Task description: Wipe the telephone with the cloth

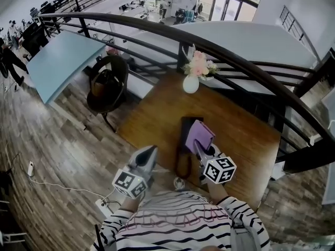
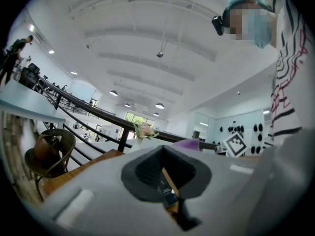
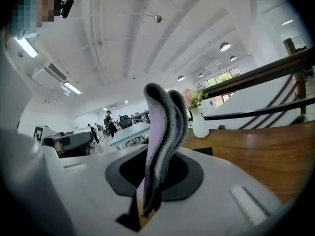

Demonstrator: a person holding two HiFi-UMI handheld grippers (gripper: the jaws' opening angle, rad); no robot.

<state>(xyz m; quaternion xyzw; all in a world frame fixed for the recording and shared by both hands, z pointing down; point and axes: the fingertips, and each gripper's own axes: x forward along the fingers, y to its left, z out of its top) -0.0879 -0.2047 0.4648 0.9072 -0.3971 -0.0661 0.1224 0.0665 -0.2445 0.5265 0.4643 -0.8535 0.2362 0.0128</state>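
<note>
Broadly, wooden table (image 1: 157, 109), curved railing (image 1: 235, 56) along its far edge, bare wood open left of the phone (image 1: 183, 137) near the front edge, cloth (image 1: 200, 134) over it clamped in the right gripper (image 1: 198, 146), left gripper (image 1: 152, 151) at that edge, jaws together, empty

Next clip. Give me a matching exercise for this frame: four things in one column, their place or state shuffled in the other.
1 cloth
2 vase
3 chair
4 left gripper

a on the floor, left of the table
b shut, nothing between its jaws
c clamped in the right gripper
d at the table's far edge, holding flowers

Pairs: 1-c, 2-d, 3-a, 4-b
</note>
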